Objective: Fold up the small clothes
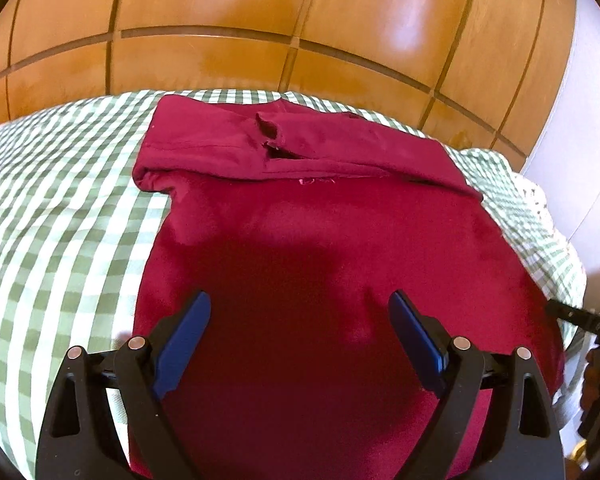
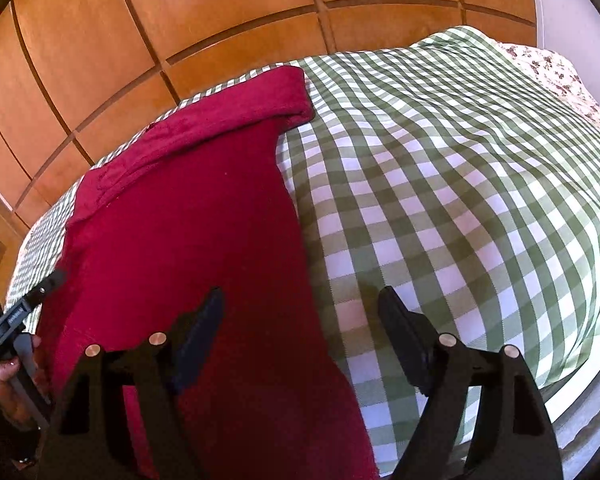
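Cloth of a deep red fills most of the left wrist view: a small red garment (image 1: 300,240) lies flat on a green-and-white checked cover (image 1: 60,208). Its far end is folded over, with both sleeves laid across the top so the cuffs meet near the middle. The left gripper (image 1: 300,310) hangs over the near part of the garment, its blue-padded fingers (image 1: 188,336) spread wide with only flat fabric showing between them, gripping nothing. Beyond the cover stands a wall of orange-brown wooden panels (image 1: 220,12). At the right edge a black part of the other tool pokes in.

From the right wrist view, the same garment (image 2: 188,220) runs along the left side of the picture, its folded far end reaching toward the wooden panels (image 2: 100,40). The right gripper (image 2: 300,306) straddles the garment's right edge: one finger is over the red cloth, the other over the checked cover (image 2: 460,180). Its jaws stand well apart and hold nothing. At the far left, a person's hand (image 2: 4,380) holds the handle of the left tool beside the garment.
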The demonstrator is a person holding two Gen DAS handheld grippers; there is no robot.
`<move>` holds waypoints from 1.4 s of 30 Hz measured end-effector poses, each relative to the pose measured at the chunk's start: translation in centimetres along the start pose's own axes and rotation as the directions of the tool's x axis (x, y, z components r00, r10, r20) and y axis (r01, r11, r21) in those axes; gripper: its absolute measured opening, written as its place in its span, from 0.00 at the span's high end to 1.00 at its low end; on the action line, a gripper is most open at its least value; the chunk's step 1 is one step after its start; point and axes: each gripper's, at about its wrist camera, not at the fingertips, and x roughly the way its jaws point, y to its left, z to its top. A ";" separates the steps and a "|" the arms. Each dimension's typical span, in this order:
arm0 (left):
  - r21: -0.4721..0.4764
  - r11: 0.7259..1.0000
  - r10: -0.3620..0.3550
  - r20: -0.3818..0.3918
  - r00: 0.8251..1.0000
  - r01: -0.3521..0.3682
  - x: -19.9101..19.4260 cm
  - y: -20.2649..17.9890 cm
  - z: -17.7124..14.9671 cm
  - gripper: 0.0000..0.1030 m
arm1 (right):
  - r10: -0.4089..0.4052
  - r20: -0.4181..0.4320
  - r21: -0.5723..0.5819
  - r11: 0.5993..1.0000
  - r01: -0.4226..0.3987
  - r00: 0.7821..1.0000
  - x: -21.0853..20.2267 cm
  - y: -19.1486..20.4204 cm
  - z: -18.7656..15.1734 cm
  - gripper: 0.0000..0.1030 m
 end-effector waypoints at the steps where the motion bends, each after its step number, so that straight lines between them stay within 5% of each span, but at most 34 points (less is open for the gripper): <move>1: -0.019 1.000 -0.011 0.000 1.000 0.011 -0.1 0.3 0.1 0.13 | 0.002 0.000 0.003 1.000 -0.002 1.000 -0.1 -0.1 0.0 0.24; 19: -0.086 0.996 -0.034 -0.016 0.999 0.033 -1.9 3.6 -0.5 0.14 | -0.014 -0.002 -0.044 0.999 0.014 1.000 0.6 0.6 -0.4 0.24; 26: -0.124 0.990 -0.062 -0.006 0.998 0.060 -3.1 4.6 -1.3 0.14 | 0.051 0.010 0.003 0.999 -0.051 0.999 0.2 -0.4 -0.5 0.25; 33: -0.181 0.980 -0.081 -0.006 0.997 0.078 -4.9 7.3 -2.8 0.31 | 0.120 0.000 0.028 0.992 -0.120 0.993 -0.3 -1.4 -0.7 0.29; 40: -0.180 0.969 -0.176 -0.020 0.984 0.170 -6.0 8.0 -4.2 0.33 | 0.244 -0.003 0.117 0.963 -0.242 0.970 -0.3 -3.1 -1.3 0.38; 42: -0.202 0.962 -0.192 -0.025 0.981 0.184 -6.1 8.2 -4.6 0.45 | 0.272 -0.006 0.120 0.956 -0.269 0.962 -0.4 -3.2 -1.6 0.40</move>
